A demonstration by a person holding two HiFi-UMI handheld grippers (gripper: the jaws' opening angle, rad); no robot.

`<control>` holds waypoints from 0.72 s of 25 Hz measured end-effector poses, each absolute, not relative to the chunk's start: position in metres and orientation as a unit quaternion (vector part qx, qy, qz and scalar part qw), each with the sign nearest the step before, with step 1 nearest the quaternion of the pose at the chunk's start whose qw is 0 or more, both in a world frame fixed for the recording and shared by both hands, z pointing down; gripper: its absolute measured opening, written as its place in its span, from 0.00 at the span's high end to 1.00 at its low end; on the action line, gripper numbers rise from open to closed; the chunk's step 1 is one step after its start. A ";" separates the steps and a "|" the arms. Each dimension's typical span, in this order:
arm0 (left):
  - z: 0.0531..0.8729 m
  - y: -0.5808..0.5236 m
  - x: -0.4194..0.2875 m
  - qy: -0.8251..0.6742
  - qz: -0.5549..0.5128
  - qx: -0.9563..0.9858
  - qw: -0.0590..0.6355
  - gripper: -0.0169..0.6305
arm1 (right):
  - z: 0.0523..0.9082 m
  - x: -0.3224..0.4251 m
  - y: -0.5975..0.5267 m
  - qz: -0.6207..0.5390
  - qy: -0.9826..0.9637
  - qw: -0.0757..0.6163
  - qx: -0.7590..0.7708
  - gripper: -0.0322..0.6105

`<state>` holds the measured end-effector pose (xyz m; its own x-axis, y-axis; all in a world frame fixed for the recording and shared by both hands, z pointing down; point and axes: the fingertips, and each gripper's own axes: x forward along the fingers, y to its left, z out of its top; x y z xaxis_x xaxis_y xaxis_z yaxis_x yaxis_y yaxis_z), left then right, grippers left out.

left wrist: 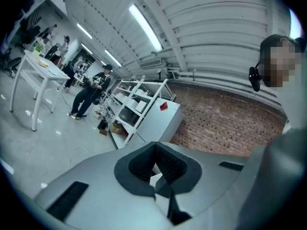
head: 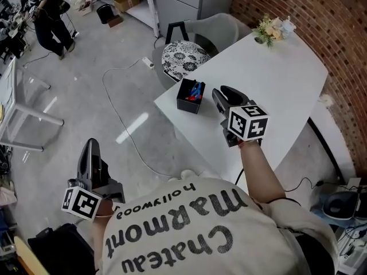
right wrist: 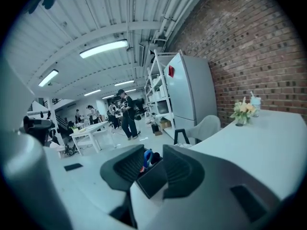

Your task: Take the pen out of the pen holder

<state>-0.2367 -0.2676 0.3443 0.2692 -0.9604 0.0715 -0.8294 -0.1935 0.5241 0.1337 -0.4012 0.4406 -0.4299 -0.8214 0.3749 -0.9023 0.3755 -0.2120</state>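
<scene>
A black square pen holder [head: 188,102] stands near the left corner of the white table [head: 287,85], with blue and red pens [head: 195,90] sticking up in it. My right gripper [head: 219,96] hovers just right of the holder, a small gap apart, pointing at it. In the right gripper view the right gripper [right wrist: 152,152] is open, and the holder [right wrist: 152,180] with its pens [right wrist: 147,158] shows ahead between the jaws, untouched. My left gripper [head: 90,146] is low at the left over the floor, far from the table. Its pads [left wrist: 144,164] meet, empty.
A grey chair with a patterned cushion [head: 182,59] stands behind the table's corner. A small flower vase [head: 272,28] sits at the table's far end by the brick wall [head: 321,16]. A white cable [head: 117,105] runs across the floor. A person [head: 50,16] stands far left.
</scene>
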 end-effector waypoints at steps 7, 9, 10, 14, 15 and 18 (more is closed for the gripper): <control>0.351 -0.268 -0.256 -0.616 -0.137 0.738 0.239 0.97 | 0.467 0.127 -0.433 0.215 -0.822 0.119 0.513 0.74; 0.352 -0.268 -0.260 -0.622 -0.136 0.733 0.239 0.97 | 0.473 0.126 -0.440 0.223 -0.821 0.119 0.512 0.73; 0.352 -0.268 -0.262 -0.624 -0.135 0.732 0.239 0.97 | 0.475 0.125 -0.442 0.227 -0.821 0.118 0.511 0.73; 0.353 -0.266 -0.266 -0.632 -0.131 0.725 0.240 0.97 | 0.487 0.119 -0.447 0.245 -0.821 0.121 0.501 0.74; 0.354 -0.265 -0.268 -0.635 -0.131 0.723 0.240 0.97 | 0.490 0.117 -0.448 0.248 -0.822 0.122 0.498 0.74; 0.358 -0.263 -0.272 -0.642 -0.131 0.716 0.242 0.97 | 0.497 0.111 -0.450 0.251 -0.825 0.129 0.489 0.74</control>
